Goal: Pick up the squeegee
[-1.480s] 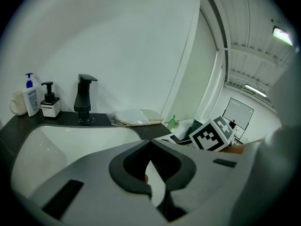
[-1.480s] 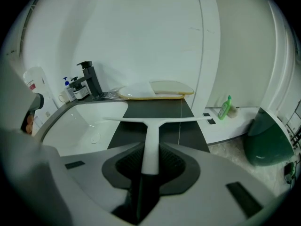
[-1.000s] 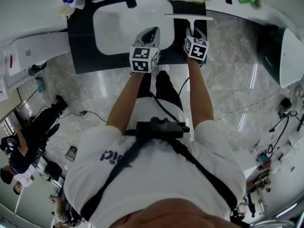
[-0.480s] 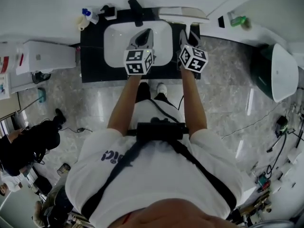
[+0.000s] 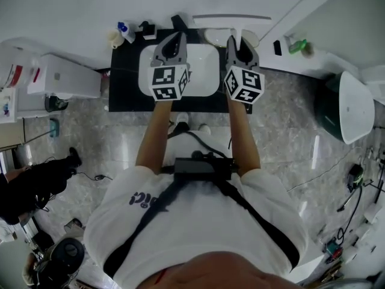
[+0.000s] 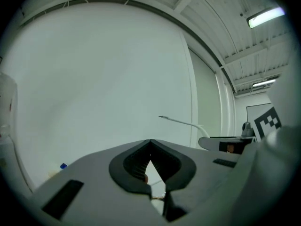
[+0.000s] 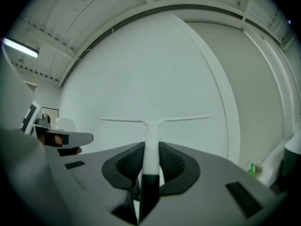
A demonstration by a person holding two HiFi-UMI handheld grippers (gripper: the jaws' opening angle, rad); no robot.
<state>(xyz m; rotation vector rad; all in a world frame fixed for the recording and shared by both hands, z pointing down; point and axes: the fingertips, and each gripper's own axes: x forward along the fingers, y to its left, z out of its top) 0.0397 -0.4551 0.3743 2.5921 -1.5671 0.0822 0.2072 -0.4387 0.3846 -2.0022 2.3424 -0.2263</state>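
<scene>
The squeegee has a white handle (image 7: 151,145) with a black lower end and a thin white blade (image 7: 155,120) lying level across the top. My right gripper (image 7: 150,147) is shut on the handle, holding it up in front of the white wall. In the head view the squeegee (image 5: 231,18) sticks out beyond the right gripper (image 5: 236,40), above the sink. My left gripper (image 5: 178,36) is raised beside it, a little to the left. In the left gripper view the left gripper's (image 6: 150,142) tips meet with nothing held, and the squeegee's blade (image 6: 181,122) shows off to the right.
Below both grippers lies a white sink basin (image 5: 204,80) set in a black counter (image 5: 123,83). A blue-capped spray bottle (image 5: 124,30) stands at the counter's back left. A green bottle (image 5: 296,45) and a dark green fixture (image 5: 334,104) are to the right, a white cabinet (image 5: 66,76) to the left.
Both grippers have risen from sink level up toward the wall and now point level. The squeegee has gone up with the right gripper, still clamped by its handle.
</scene>
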